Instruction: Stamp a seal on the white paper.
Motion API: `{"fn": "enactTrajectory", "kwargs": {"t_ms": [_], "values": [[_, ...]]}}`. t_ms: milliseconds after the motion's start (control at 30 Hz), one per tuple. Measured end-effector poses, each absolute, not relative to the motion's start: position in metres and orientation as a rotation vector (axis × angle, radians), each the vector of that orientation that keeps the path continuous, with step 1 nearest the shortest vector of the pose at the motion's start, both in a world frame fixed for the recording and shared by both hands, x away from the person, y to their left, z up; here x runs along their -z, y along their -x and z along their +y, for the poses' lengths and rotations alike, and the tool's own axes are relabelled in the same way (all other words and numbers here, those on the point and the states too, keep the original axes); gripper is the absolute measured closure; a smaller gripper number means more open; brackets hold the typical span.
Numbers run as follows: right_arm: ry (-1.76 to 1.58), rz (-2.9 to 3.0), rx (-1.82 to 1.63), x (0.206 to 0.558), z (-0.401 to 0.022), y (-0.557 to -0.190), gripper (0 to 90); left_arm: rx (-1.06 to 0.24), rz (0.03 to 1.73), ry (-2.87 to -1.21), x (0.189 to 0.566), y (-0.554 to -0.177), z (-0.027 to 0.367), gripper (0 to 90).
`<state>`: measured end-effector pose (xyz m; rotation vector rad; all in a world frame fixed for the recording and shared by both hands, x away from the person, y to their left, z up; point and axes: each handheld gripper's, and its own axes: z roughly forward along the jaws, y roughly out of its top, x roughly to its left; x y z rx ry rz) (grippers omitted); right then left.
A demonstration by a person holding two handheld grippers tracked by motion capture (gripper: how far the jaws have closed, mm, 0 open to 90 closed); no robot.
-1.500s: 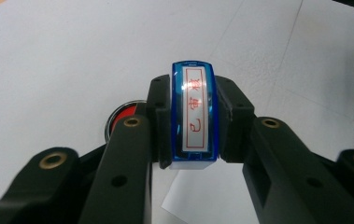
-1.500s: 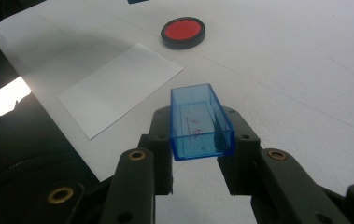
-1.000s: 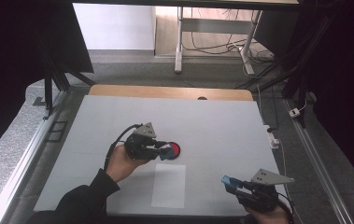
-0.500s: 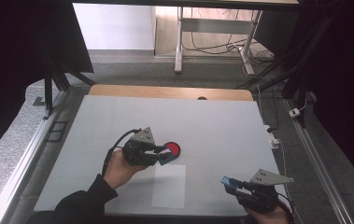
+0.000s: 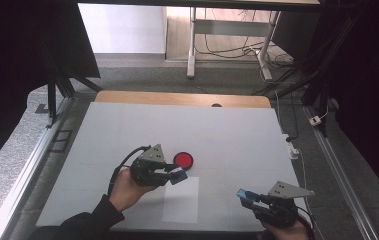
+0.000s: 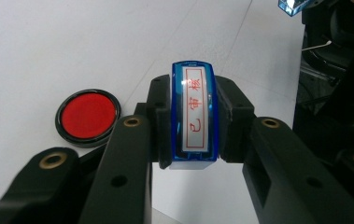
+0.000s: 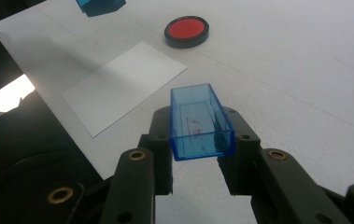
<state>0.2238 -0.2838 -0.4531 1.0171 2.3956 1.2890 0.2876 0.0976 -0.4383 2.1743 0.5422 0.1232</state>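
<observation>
Left gripper [image 5: 177, 175]: clamped on blue stamp [image 6: 194, 116], pads pressing its two long sides; label with red characters facing the camera, long axis running along the jaws. Held above the table [image 5: 227, 125], just beside the red ink pad [image 5: 183, 160], which lies toward the far side and slightly right of the jaw tips in the high view, and at lower left in the left gripper view [image 6: 88, 116]. Stamp and pad look apart, not touching.

Right gripper [image 5: 244, 195]: clamped on the clear blue stamp cover [image 7: 201, 122], open side up, faint red marks inside. Held near the front right of the table, well apart from the left gripper.

White paper sheet [image 5: 182, 199]: flat on the table, long axis running front to back, directly in front of and below the left jaw tips, between the two grippers. Left hand [image 5: 127, 187] clearly the nearer to both pad and sheet.

Judgement: stamping in hand; coming move turns on the short gap between stamp and sheet, stamp face to be brought square over the paper.

Clearance: open surface all round the sheet; pad near its far edge, front table edge near its near end. Risk: a tilted face giving a partial print.
</observation>
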Motion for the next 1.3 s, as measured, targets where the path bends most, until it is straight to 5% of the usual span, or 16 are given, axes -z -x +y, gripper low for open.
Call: {"fn": "enactTrajectory", "kwargs": {"t_ms": [1300], "values": [[-1.006,2.405,-1.284,0.453,-0.283,-0.224,68.0,-0.094,0.529,-2.319,0.491,-0.286,0.069,70.2]]}}
